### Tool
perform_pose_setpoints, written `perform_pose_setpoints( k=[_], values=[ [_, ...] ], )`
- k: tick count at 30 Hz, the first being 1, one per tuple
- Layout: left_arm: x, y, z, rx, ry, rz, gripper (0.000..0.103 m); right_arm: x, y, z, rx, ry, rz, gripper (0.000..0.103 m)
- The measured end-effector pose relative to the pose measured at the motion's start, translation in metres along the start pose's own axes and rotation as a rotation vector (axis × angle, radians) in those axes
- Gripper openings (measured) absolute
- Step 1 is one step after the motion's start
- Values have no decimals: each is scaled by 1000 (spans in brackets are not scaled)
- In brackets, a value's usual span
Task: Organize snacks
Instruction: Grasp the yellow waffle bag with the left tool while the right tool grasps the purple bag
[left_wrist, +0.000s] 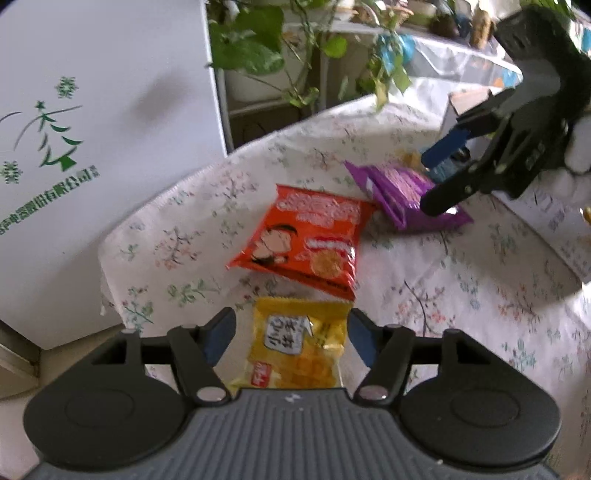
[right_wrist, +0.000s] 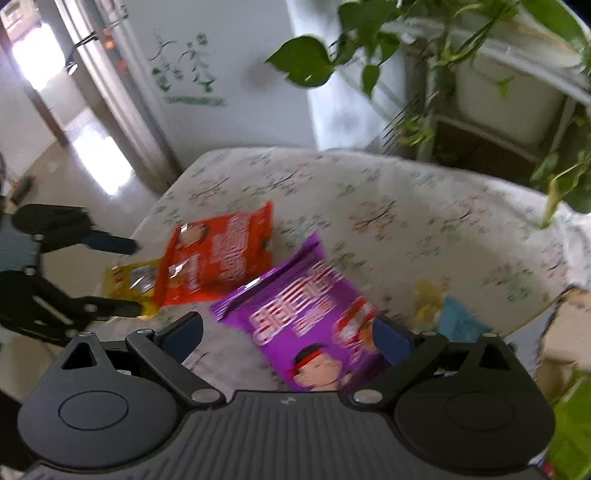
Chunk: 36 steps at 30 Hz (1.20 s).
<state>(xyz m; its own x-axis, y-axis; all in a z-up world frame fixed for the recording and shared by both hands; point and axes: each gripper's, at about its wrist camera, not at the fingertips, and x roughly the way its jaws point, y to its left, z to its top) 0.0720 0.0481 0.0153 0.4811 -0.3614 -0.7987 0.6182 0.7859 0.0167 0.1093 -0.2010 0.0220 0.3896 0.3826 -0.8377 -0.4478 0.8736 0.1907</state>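
The left gripper (left_wrist: 291, 339) points down at the table (left_wrist: 461, 280), which is covered with a flowered cloth. A yellow snack packet (left_wrist: 299, 347) lies flat between its jaws. The blue pads stand just off the packet's two side edges with a thin gap on each side, so the jaws are partly open and hold nothing. Just beyond the jaw tips lies an orange snack packet (left_wrist: 310, 236), its near edge overlapping the far end of the yellow one. Farther out and to the right of the jaws is a purple snack packet (left_wrist: 399, 192).

The right gripper (right_wrist: 288, 332) hangs over that purple snack packet (right_wrist: 314, 321) with its jaws spread wide. The packet lies on the cloth between them, closer to the right-hand pad, which overlaps its edge in the picture; whether that pad touches cannot be told. Nothing is gripped. Beyond the left jaw of this gripper the orange snack packet (right_wrist: 218, 258) rests over part of the yellow one (right_wrist: 129, 280), where the left gripper (right_wrist: 129, 273) straddles it.

Past the table's far edge stand a white cabinet (left_wrist: 110, 129) with green print and leafy potted plants (left_wrist: 258, 40). A cardboard box (right_wrist: 565, 332) sits right of the right jaws.
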Motion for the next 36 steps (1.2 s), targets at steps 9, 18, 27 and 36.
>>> perform_pose_setpoints(
  k=[9,18,27,36],
  values=[
    [18,-5,-10,42,68,1,84,18,6,1,-119,-12,-37,103],
    [21,-7,-9,26,78,-31,78,32,11,-6,-160,9,-75,103],
    [16,-15,-12,-12,68,-23,56,29,24,-13,-148,49,-157,78],
    [6,-25,-18,-93,94,72,52,8,46,-29,-59,40,-161,71]
  ],
)
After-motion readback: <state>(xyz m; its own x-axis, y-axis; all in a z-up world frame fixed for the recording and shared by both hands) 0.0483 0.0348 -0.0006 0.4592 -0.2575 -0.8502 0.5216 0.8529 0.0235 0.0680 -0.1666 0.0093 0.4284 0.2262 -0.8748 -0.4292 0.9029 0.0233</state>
